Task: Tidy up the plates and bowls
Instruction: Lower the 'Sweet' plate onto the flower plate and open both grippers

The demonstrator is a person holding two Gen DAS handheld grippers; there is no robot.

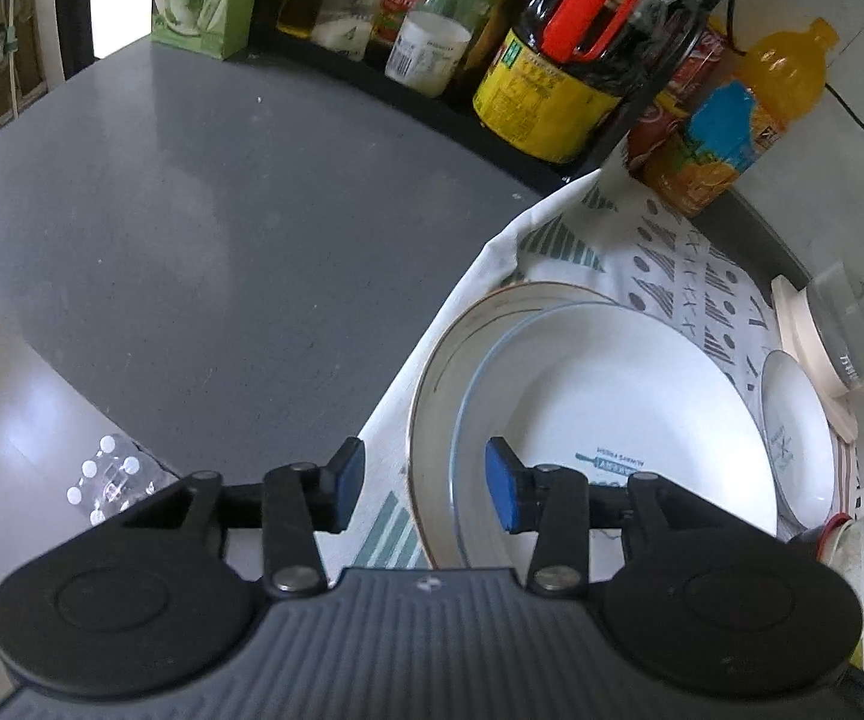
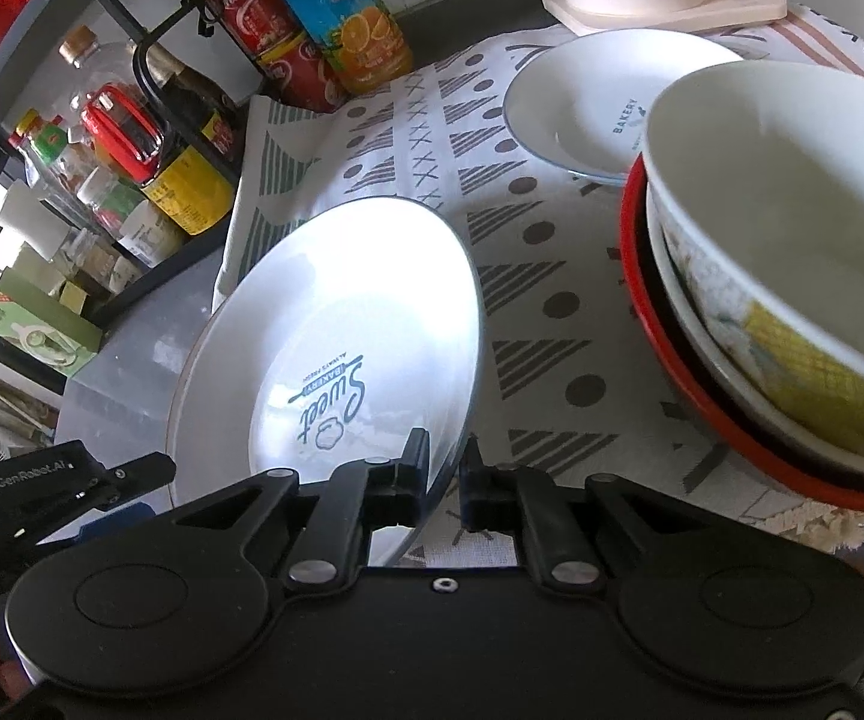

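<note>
Setting: grey counter (image 1: 204, 222) with a patterned cloth (image 2: 462, 120) over its right part; a black rack of bottles (image 1: 540, 90) runs along the back, with a kettle (image 1: 858, 324) on its base at the cloth's far edge.
Plates: a white plate (image 2: 336, 324) printed "Sweet" lies nested in a wider gold-rimmed plate (image 1: 468, 324) at the cloth's left edge. Its near rim looks raised off the cloth, so it seems tilted rather than fully settled.
Small plate: a saucer (image 2: 588, 102) marked "Bakery" lies apart, toward the kettle.
Bowls: a cream bowl (image 2: 792, 228) sits in another bowl, and both rest in a red dish (image 2: 648, 300) on the right of the cloth.
Right tongs: the right tongs (image 2: 445, 468) are closed, pinching the white plate's near rim.
Left tongs: the left tongs (image 1: 425, 483) stand partly apart over the near left rims of both plates, pressing on nothing.
Step in hand, as I judge it: setting the white plate into the wider one.
Doing it well: lower the pinched rim gently until the plate sits flat and centred, then loosen the grip and draw the tongs straight back. Keep the left tongs off both rims, so nothing gets nudged over the cloth edge.
Left to do: the saucer likely goes on top of this stack; the bowls look already nested.
</note>
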